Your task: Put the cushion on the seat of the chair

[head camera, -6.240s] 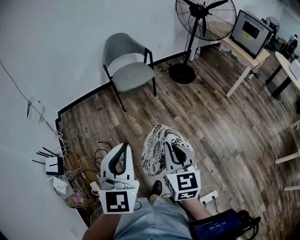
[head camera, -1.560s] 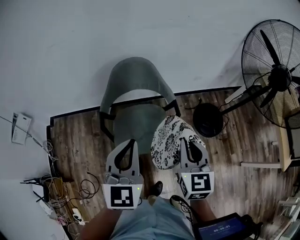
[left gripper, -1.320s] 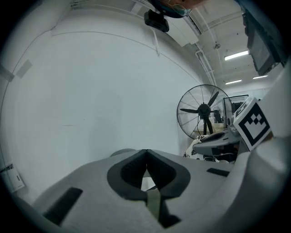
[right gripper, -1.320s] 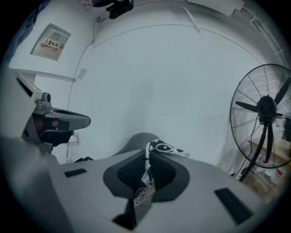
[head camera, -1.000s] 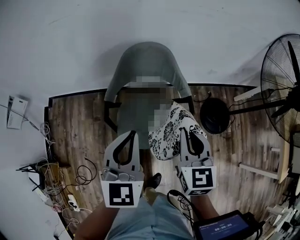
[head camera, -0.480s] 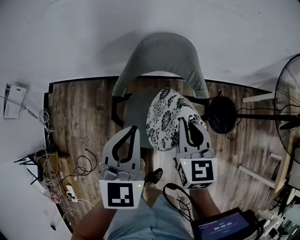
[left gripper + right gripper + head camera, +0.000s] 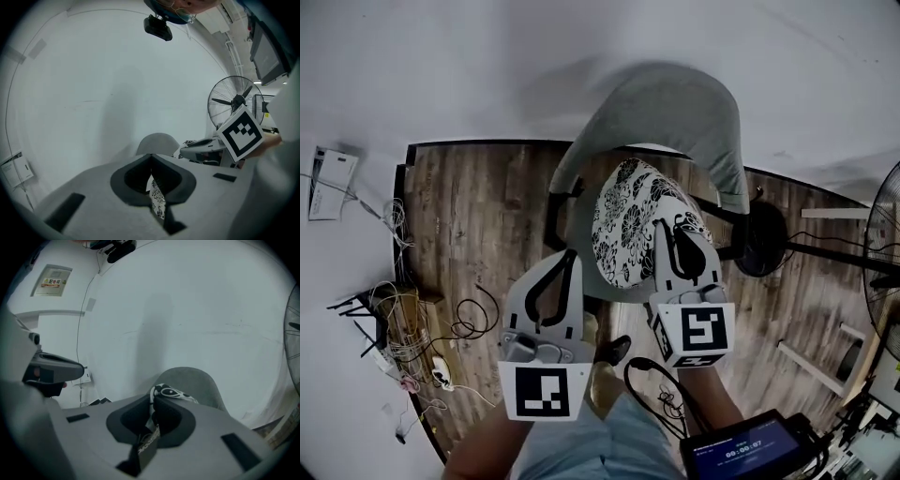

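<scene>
Chair [image 7: 675, 108] was closed in on over the last second. Cushion [image 7: 636, 220] was now held over the seat [image 7: 578, 230] but not yet laid, so lowering and release were judged to be what remained. Right gripper [image 7: 678, 225] was clamped narrow on the cushion's edge and angled slightly down. Left gripper [image 7: 566, 259] was closed just beside the cushion, with a patterned strip seen in its gap and the grip unclear.
</scene>
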